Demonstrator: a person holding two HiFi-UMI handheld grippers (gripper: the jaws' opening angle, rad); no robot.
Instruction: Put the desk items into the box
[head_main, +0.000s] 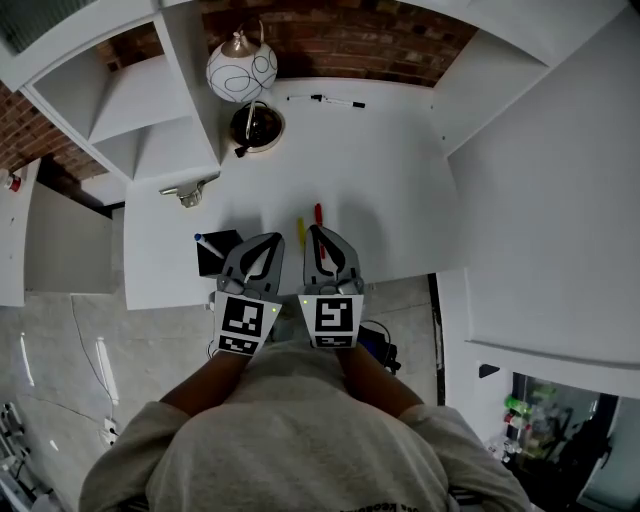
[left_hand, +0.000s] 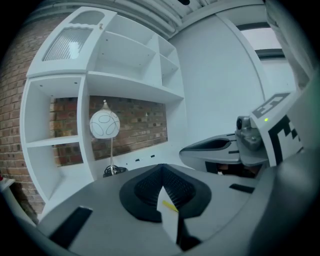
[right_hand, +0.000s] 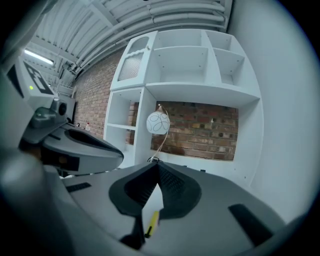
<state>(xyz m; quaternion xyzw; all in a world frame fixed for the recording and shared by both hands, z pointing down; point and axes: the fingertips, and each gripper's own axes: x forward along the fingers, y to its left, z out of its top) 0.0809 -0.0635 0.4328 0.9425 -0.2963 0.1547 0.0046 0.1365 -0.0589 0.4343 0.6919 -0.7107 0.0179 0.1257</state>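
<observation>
My two grippers hover side by side over the front edge of the white desk (head_main: 380, 190). The left gripper (head_main: 272, 240) and the right gripper (head_main: 318, 234) are both shut, tips touching, with nothing held. A yellow pen (head_main: 300, 232) lies on the desk between their tips and shows through the jaw gaps as the yellow pen (left_hand: 170, 205) and the yellow pen (right_hand: 151, 222). A red pen (head_main: 318, 213) lies just beyond the right gripper's tip. The low black box (head_main: 220, 255) sits left of the left gripper, a blue-capped pen (head_main: 203, 240) at its far corner.
A black marker (head_main: 330, 100) lies at the desk's back. A globe lamp (head_main: 242, 70) with a dark round base (head_main: 257, 126) stands back left beside white shelves (head_main: 130, 110). A small metal item (head_main: 186, 192) rests at the left edge. A white wall (head_main: 550, 200) bounds the right.
</observation>
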